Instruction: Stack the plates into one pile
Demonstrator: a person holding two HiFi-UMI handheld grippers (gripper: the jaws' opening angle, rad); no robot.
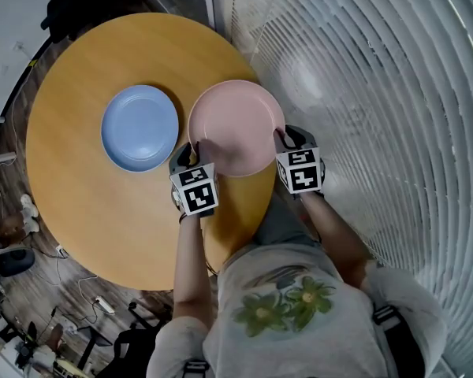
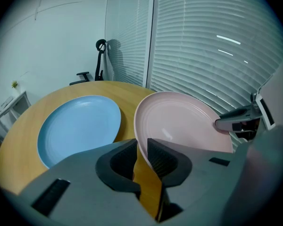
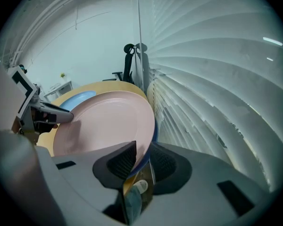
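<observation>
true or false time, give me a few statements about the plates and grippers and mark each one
1. The left gripper and the right gripper both grip the pink plate by its rim. True.
2. The pink plate lies on the blue plate. False: it is beside it, apart.
3. The blue plate rests on the table. True.
4. The left gripper grips the blue plate. False: it is shut on the pink plate.

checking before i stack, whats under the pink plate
Seen from above, the pink plate covers the wooden table's right edge; whatever lies beneath it is hidden. The blue plate sits beside it, not under.
</observation>
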